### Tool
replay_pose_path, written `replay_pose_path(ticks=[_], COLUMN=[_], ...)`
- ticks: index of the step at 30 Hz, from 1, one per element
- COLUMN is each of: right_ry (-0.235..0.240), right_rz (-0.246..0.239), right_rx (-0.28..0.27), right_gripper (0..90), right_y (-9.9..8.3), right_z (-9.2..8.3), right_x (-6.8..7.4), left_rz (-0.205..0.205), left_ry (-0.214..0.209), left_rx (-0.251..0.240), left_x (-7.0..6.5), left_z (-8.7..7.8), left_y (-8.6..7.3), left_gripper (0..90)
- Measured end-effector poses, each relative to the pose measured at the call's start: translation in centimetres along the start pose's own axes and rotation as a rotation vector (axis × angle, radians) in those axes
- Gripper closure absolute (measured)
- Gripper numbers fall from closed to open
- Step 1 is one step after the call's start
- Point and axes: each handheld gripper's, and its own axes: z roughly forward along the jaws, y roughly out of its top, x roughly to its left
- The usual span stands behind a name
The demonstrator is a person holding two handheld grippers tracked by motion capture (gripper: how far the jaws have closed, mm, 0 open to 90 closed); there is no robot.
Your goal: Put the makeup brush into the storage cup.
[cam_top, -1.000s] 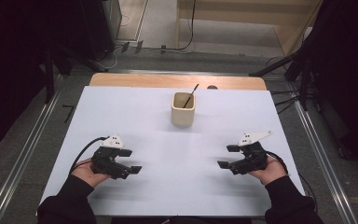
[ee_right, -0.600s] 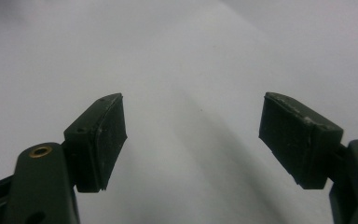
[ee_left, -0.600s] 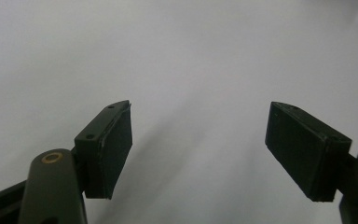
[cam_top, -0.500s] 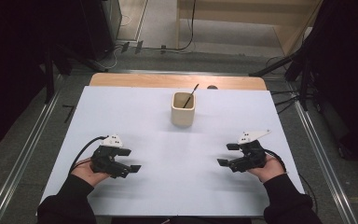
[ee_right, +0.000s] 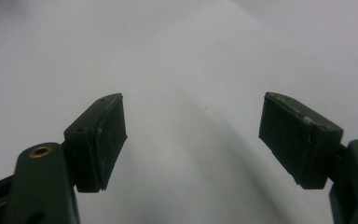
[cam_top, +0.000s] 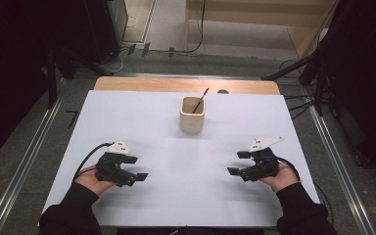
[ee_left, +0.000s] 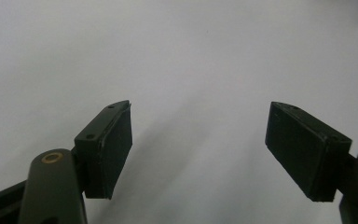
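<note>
Resting low on the white tabletop (cam_top: 176,205), the left gripper (cam_top: 133,169) and right gripper (cam_top: 239,163) sit well apart, jaws spread and gripping nothing. Farther back stands a beige cup (cam_top: 192,116) with a dark stick (cam_top: 200,99) leaning inside.

No legible text, labels, brand marks, numbers or signs in any view. White table sheet (cam_top: 186,161): blank, unprinted. Beige cup (cam_top: 192,114): plain walls, no markings. Grey plates atop grippers show small dark dots, too small to read as characters. Jaw pads in both gripper views: bare black, no lettering.
</note>
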Motion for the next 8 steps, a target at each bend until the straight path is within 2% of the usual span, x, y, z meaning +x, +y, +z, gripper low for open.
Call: replay_pose_path(ticks=[8], right_ry=[0.004], right_rz=[-0.001], right_rx=[0.005], right_gripper=[24.1], right_y=[-0.04], right_z=[0.02], right_x=[0.01], left_rz=[-0.002], left_ry=[0.0], left_rx=[0.001], left_x=[0.03], left_z=[0.02], left_y=[-0.01], left_gripper=[23.7])
